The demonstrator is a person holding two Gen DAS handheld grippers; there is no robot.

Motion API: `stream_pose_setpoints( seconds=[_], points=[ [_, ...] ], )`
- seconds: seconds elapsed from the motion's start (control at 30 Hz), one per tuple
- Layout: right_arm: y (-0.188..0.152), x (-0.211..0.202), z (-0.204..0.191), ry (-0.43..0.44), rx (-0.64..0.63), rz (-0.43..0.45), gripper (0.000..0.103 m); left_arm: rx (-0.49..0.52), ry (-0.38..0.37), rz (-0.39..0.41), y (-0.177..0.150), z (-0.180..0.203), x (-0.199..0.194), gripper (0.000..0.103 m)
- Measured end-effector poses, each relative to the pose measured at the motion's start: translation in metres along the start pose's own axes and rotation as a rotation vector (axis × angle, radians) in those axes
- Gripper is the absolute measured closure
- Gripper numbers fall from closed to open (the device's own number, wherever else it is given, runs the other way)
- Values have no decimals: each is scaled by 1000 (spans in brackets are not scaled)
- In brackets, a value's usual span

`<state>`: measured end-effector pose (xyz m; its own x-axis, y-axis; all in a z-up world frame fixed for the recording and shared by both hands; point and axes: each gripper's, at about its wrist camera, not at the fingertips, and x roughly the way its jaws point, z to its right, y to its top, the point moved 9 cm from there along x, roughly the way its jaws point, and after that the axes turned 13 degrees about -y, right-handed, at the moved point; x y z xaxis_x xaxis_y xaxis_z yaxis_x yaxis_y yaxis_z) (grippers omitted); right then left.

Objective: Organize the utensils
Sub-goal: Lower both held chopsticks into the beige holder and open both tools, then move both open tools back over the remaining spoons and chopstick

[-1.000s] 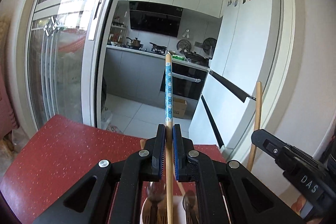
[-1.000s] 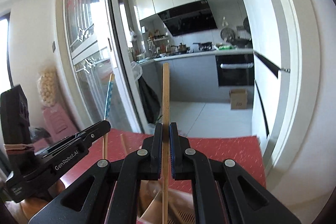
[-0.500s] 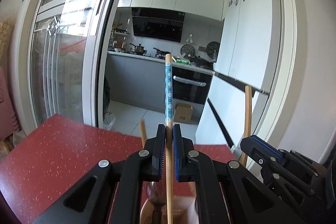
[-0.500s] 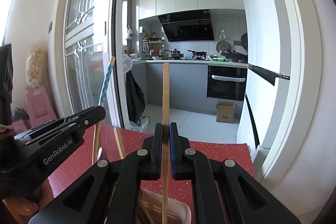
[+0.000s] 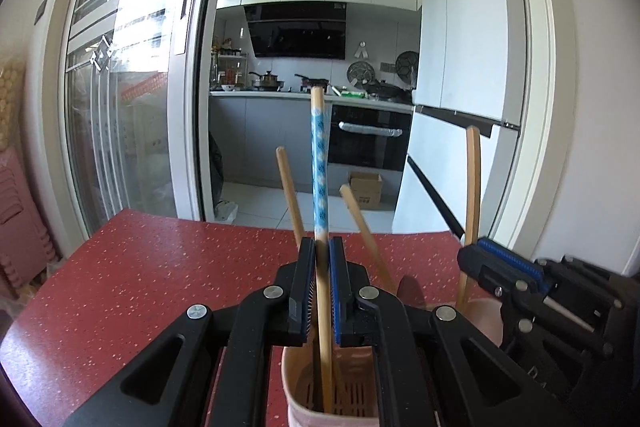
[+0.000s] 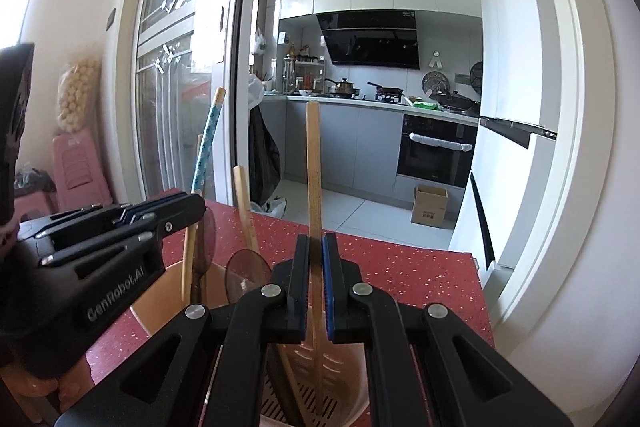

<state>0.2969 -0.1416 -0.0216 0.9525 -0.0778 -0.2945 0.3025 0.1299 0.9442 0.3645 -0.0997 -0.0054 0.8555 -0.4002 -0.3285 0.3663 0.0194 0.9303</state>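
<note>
Now both grippers stand lower over the pink utensil holder [image 5: 304,393] than they did a second ago, when the left wrist view showed only its rim under the fingers; its slotted inside is in plain sight in both views. The left gripper [image 5: 319,291] is pinched on a blue-patterned chopstick [image 5: 320,163], held nearly upright, and the stick's bare wooden lower end reaches down inside the holder, close to its perforated floor, though whether it touches I cannot tell. The right gripper [image 6: 315,291] is likewise clamped on a plain wooden chopstick [image 6: 314,167], also upright, with its lower end down among the slots of the holder [image 6: 356,415]. Two further wooden handles [image 5: 289,191] that barely showed at the start of that second lean out of the holder beside the blue stick, and a dark spoon bowl [image 6: 247,269] shows at the rim in the right view. The holder rests on the red speckled table [image 5: 152,267], with the kitchen doorway beyond. Judging by this descent, the insertion of both sticks is nearly done: what remains looks to be opening each pair of fingers so the sticks drop the last bit and lean with the others. The risk, I think, is a stick tipping outward on release, since both are held high on the shaft.
</note>
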Motion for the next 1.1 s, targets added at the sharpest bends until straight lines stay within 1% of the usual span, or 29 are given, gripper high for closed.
stream_pose_setpoints(
  seconds=[0.13,0.17,0.3,0.33,0.37,0.4,0.43,0.47,0.57,0.6,0.63,0.7,0.77,0.83,0.93,1.03,1.1],
  points=[
    [0,6,-2,19,14,-43,96,-17,12,-29,-3,-5,-2,66],
    [0,10,-3,30,21,-68,96,-19,16,-31,-2,-5,-3,66],
    [-2,17,2,45,58,-116,95,-31,22,-40,0,-8,-11,66],
    [-3,18,3,54,69,-131,93,-31,22,-40,0,-8,-13,66],
    [-5,19,4,62,79,-148,91,-32,24,-42,0,-9,-15,66],
    [-5,19,5,65,88,-157,82,-33,28,-45,0,-9,-16,66],
    [-6,17,6,65,93,-160,72,-36,31,-50,-1,-9,-18,66],
    [-6,16,7,66,99,-163,68,-40,32,-56,-2,-10,-20,66],
    [-4,4,12,70,116,-162,64,-58,40,-76,-7,-12,-31,66],
    [-4,-1,13,71,121,-163,60,-64,40,-87,-10,-12,-35,66],
    [-4,-6,14,75,130,-163,53,-68,38,-98,-13,-12,-38,66],
    [-5,-18,17,83,151,-169,47,-79,29,-125,-22,-13,-48,66],
    [-9,-31,20,89,172,-183,46,-88,24,-159,-34,-14,-60,66],
    [-15,-41,22,84,185,-204,41,-99,25,-187,-46,-16,-70,66],
    [-31,-57,24,95,217,-250,39,-126,30,-243,-71,-19,-88,66],
    [-53,-71,23,98,243,-317,39,-128,62,-283,-99,-23,-112,66],
    [-72,-81,20,118,269,-365,39,-126,79,-310,-116,-24,-124,66]
  ],
)
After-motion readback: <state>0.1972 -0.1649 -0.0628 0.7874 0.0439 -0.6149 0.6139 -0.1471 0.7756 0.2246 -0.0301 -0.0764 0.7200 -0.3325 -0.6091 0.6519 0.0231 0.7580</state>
